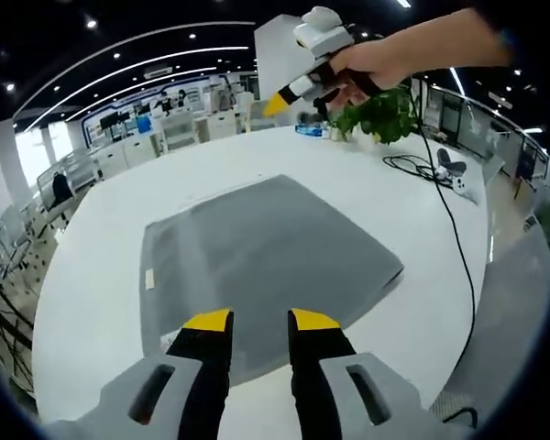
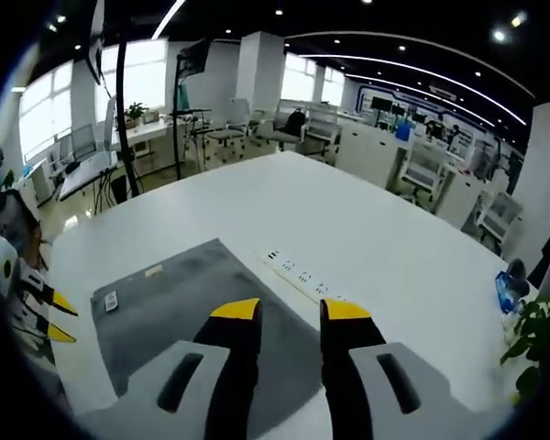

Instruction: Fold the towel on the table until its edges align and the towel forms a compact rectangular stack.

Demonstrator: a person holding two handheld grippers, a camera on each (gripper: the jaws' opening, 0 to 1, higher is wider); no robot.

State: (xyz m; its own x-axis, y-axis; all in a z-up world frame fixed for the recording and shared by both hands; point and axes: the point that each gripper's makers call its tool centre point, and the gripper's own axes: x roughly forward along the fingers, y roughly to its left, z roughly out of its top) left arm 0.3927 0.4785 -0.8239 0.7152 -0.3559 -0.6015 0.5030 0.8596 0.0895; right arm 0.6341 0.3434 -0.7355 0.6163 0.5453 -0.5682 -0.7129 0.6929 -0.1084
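lying flat and unfolded on the white table (image 1: 92, 302), grey towel (image 1: 257, 266). hovering apart above it, left gripper (image 1: 261, 321) and right gripper (image 2: 291, 310), both gaping, holding nothing. risking a skewed fold by pinching one layer off-corner, or snagging the black cable (image 1: 454, 229) beside the towel.

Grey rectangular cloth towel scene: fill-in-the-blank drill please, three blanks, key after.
1. The grey rectangular cloth towel lies ___ on the round white table.
2. Both tongs, left and right, have ___ tips.
3. The white power strip lies ___ the towel.

Missing words: flat; yellow; beside
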